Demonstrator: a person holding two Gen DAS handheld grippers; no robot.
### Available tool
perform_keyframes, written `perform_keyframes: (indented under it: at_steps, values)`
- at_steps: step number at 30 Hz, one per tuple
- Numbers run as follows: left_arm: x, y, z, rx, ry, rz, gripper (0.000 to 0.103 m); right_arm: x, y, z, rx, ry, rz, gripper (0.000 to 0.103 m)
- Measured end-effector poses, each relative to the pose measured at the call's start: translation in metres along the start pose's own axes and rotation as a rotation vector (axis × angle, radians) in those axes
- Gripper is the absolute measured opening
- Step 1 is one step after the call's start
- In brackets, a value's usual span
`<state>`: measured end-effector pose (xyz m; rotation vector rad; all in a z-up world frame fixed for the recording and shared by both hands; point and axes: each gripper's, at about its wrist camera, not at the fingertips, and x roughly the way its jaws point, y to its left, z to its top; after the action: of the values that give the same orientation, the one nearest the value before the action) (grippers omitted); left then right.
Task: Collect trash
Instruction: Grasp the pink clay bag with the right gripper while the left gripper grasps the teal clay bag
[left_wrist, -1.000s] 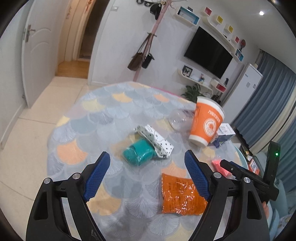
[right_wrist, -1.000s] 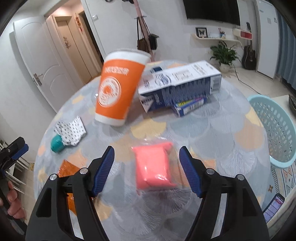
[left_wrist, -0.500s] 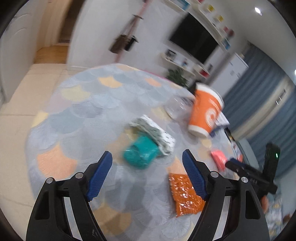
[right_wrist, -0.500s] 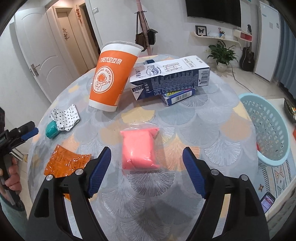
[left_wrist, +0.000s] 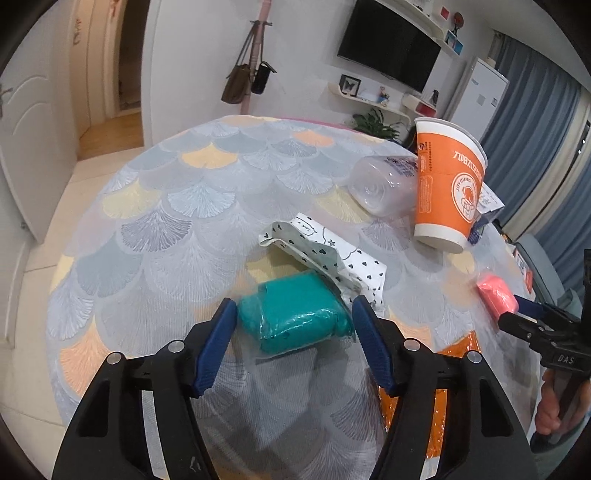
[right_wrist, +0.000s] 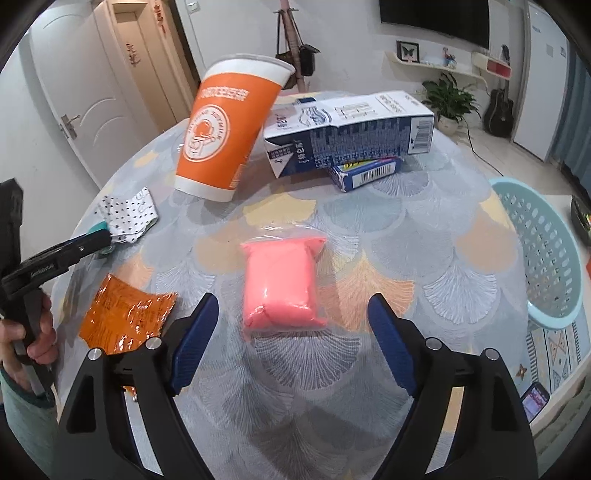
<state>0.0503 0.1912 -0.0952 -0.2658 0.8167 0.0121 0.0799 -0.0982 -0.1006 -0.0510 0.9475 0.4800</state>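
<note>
The left wrist view shows the left gripper (left_wrist: 293, 314) low over the round desk (left_wrist: 177, 221), with its jaws open and standing on both sides of a teal packet (left_wrist: 295, 314). The blue pads are close to the packet's ends, but I cannot tell if they touch it. Just behind the packet lies a white wrapper with black dots (left_wrist: 325, 254), and its edge lies over the packet's far side. Only this view shows a clear plastic cup (left_wrist: 384, 184), which lies on its side behind the orange paper cup (left_wrist: 447, 188).

The right wrist view shows the right gripper (right_wrist: 291, 325) with its jaws wide open. A pink packet (right_wrist: 282, 284) lies on the desk between and just ahead of the two pads, apart from both. Only this view shows a blue and white carton (right_wrist: 351, 133) lying on its side, a smaller blue box (right_wrist: 365, 173) in front of it, and a light blue basket (right_wrist: 546, 251) beside the desk at the right. An orange foil wrapper (right_wrist: 125, 317) lies flat to the left of the right gripper. In the left wrist view the left gripper's right arm hides part of this wrapper.
</note>
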Motion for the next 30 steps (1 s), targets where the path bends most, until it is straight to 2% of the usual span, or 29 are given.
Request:
perform_keyframes:
  at_steps: [5, 7, 9, 12, 13, 20, 30]
  values:
    - [-0.001, -0.018, -0.005, 0.073, -0.024, 0.111, 0.060, 0.007, 0.008, 0.004, -0.004, -0.022, -0.051, 0.075]
    - [-0.004, -0.021, -0.006, 0.089, -0.036, 0.120, 0.060, 0.009, 0.009, 0.005, -0.004, -0.027, -0.076, 0.067]
    - [-0.007, -0.017, -0.006, 0.069, -0.042, 0.092, 0.059, 0.009, 0.010, 0.006, -0.005, -0.029, -0.098, 0.062]
    - [-0.010, -0.012, -0.007, 0.039, -0.049, 0.089, 0.059, 0.007, 0.015, 0.003, -0.025, -0.040, -0.119, 0.041]
    - [-0.011, -0.013, -0.007, 0.040, -0.052, 0.091, 0.059, 0.007, 0.016, 0.002, -0.026, -0.042, -0.119, 0.039]
    - [-0.020, -0.014, -0.009, 0.023, -0.085, 0.094, 0.058, 0.001, 0.002, 0.002, -0.001, -0.057, -0.114, 0.036]
    - [-0.059, -0.020, -0.025, -0.032, -0.150, 0.012, 0.058, -0.026, -0.017, 0.004, 0.031, -0.119, -0.117, 0.036]
